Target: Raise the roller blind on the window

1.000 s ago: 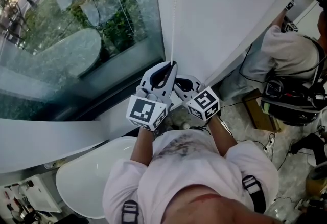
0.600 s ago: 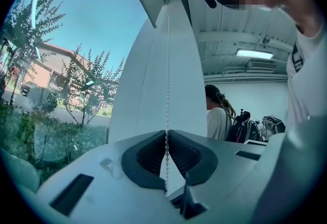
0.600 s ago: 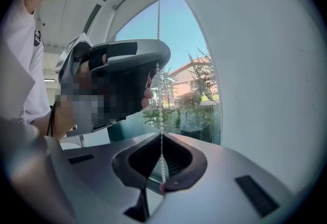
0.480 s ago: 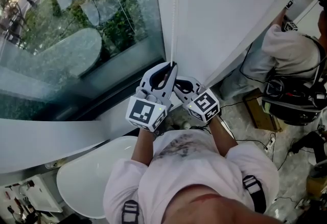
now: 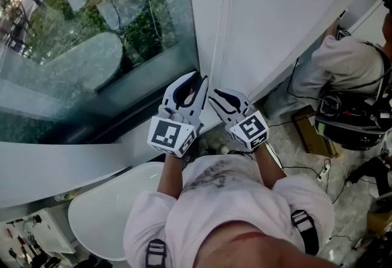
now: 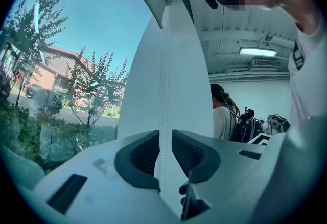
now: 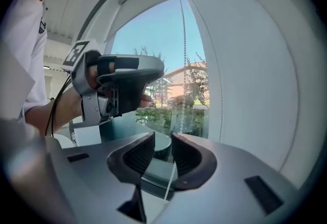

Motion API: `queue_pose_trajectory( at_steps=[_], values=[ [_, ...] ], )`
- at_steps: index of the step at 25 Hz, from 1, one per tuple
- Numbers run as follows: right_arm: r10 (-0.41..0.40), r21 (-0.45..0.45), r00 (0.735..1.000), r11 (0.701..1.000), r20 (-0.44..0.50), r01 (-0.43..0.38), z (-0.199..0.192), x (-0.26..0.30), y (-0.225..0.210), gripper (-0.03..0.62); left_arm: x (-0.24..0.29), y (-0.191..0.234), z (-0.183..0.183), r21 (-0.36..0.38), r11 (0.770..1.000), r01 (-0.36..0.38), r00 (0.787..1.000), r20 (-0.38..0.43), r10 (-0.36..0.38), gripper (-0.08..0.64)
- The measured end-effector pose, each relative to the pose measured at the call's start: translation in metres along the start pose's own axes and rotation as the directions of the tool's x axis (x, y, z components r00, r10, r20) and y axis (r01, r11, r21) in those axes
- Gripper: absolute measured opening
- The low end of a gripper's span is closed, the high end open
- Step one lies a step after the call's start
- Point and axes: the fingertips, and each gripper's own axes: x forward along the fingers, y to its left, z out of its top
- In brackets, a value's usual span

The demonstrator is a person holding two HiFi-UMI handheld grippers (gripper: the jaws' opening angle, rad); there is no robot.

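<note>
The white roller blind [image 5: 288, 10] hangs at the right of the window glass [image 5: 92, 34]. Its bead chain [image 5: 220, 16] drops along the white frame to my grippers. In the left gripper view the bead chain [image 6: 164, 64] runs straight down between the jaws. My left gripper [image 5: 199, 80] is shut on it there [image 6: 165, 151]. My right gripper [image 5: 219, 96] sits just right of the left one, slightly open. A loose strand of chain [image 7: 170, 179] passes low between its jaws [image 7: 162, 154], and nothing is pinched. The left gripper [image 7: 122, 85] shows at the left in the right gripper view.
A white sill band [image 5: 61, 169] runs under the glass, with a round white tabletop [image 5: 104, 212] below it. Another person [image 5: 349, 71] with a dark bag crouches at the right. Cables [image 5: 306, 169] lie on the floor by my right arm.
My right gripper has let go and swung out to the right, away from the left one. The left gripper stays on the chain, a little lower.
</note>
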Motion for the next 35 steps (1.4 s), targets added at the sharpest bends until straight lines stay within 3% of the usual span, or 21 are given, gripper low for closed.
queue_pose_trajectory(
  at_steps=[7,9,13,21,35],
  values=[
    [-0.098,-0.009,0.991,0.995,0.088,0.100,0.024,-0.029,-0.013,0.140,-0.017,0.012,-0.014,0.024,0.999,-0.045,0.999,-0.020,0.046,0.058],
    [-0.102,-0.025,0.987,0.994,0.127,0.106,0.032,-0.034,-0.011,0.098,-0.021,0.012,-0.021,0.021,0.998,-0.058,0.998,-0.024,0.058,0.034],
    [-0.093,-0.033,0.982,0.994,0.165,0.100,0.038,-0.035,-0.009,0.063,-0.027,0.010,-0.039,0.020,0.998,-0.067,0.997,-0.033,0.068,0.009],
    [-0.058,0.042,0.986,0.998,0.156,0.053,0.031,-0.030,-0.006,0.061,-0.037,0.006,-0.079,-0.023,0.997,-0.075,0.995,-0.067,0.073,0.008],
    [-0.049,0.029,0.986,0.999,0.159,0.045,0.031,-0.029,-0.007,0.061,-0.036,0.006,-0.079,-0.011,0.997,-0.078,0.995,-0.069,0.077,0.006]
  ],
)
